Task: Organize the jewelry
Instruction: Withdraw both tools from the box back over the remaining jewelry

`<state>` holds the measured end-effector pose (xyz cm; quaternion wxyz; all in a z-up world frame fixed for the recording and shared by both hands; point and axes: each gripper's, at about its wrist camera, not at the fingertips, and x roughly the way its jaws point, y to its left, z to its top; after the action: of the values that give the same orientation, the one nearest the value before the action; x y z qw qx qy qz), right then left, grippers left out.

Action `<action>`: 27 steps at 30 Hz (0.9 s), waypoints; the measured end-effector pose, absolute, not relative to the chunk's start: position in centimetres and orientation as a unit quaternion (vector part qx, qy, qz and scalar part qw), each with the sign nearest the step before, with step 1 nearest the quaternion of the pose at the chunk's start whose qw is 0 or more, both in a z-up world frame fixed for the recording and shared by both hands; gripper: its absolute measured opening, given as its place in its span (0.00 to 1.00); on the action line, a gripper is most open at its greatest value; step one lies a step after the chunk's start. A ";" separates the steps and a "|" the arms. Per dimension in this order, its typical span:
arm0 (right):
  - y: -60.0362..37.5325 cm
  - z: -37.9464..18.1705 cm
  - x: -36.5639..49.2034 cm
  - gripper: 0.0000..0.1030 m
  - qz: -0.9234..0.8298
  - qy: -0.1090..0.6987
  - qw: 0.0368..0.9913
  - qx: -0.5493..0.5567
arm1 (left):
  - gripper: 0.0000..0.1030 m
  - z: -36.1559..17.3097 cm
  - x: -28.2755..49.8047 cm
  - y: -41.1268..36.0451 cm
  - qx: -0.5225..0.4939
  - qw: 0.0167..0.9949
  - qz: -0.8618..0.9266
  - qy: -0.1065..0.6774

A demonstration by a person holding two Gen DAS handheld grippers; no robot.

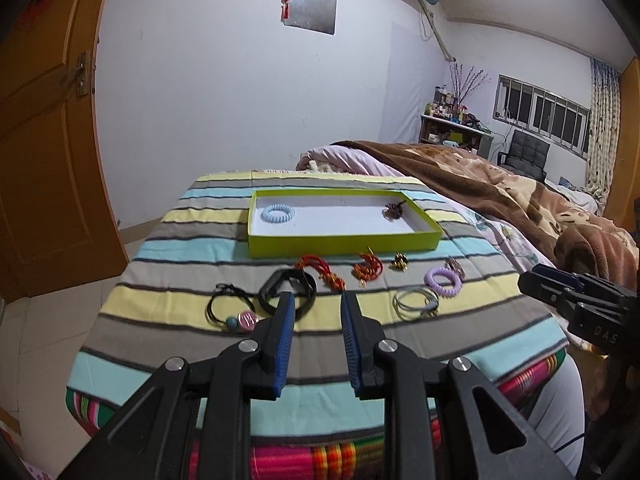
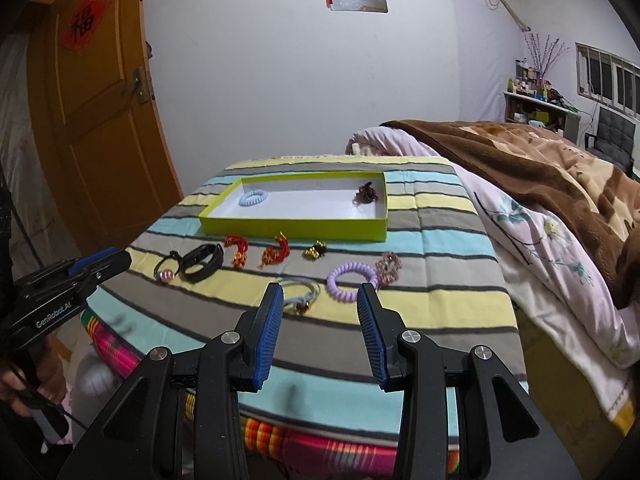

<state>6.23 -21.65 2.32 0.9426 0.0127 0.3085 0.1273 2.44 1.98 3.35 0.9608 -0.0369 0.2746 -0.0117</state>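
Note:
A lime-green tray (image 1: 344,242) (image 2: 296,229) on the striped cloth holds a pale blue coil hair tie (image 1: 277,213) (image 2: 253,197) and a dark brown ornament (image 1: 394,210) (image 2: 365,194). In front lie a black cord bracelet (image 1: 230,308), a black band (image 1: 287,290) (image 2: 202,262), two red knotted charms (image 1: 320,274) (image 1: 366,270), a gold piece (image 1: 400,262), a purple coil tie (image 1: 442,281) (image 2: 350,280) and grey rings (image 1: 416,302) (image 2: 300,296). My left gripper (image 1: 318,300) is open and empty just short of the black band. My right gripper (image 2: 320,292) is open and empty near the rings and the purple tie.
A bed with a brown blanket (image 1: 500,196) (image 2: 540,160) borders the table on the right. A wooden door (image 1: 44,140) (image 2: 100,120) stands at the left. The table's front edge shows a bright plaid cloth (image 1: 328,456).

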 end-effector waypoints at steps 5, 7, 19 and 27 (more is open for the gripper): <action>-21.5 1.8 6.1 0.38 0.124 0.317 0.940 0.003 | 0.24 3.0 1.8 1.8 -0.042 0.960 -0.013 0.278; -21.4 1.7 6.0 0.38 0.124 0.317 0.940 0.001 | 0.24 3.0 1.9 1.7 -0.043 0.960 -0.013 0.278; -21.2 1.8 6.3 0.38 0.128 0.306 0.943 -0.002 | 0.24 2.7 2.2 2.0 -0.044 0.958 -0.007 0.283; -20.9 1.1 7.3 0.38 0.139 0.324 0.936 -0.002 | 0.24 1.8 3.6 2.7 -0.047 0.954 0.002 0.295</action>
<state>7.26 -20.90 1.07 0.9358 -0.0024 0.3242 0.1386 3.56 2.69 1.81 0.9543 -0.0474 0.2952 0.0016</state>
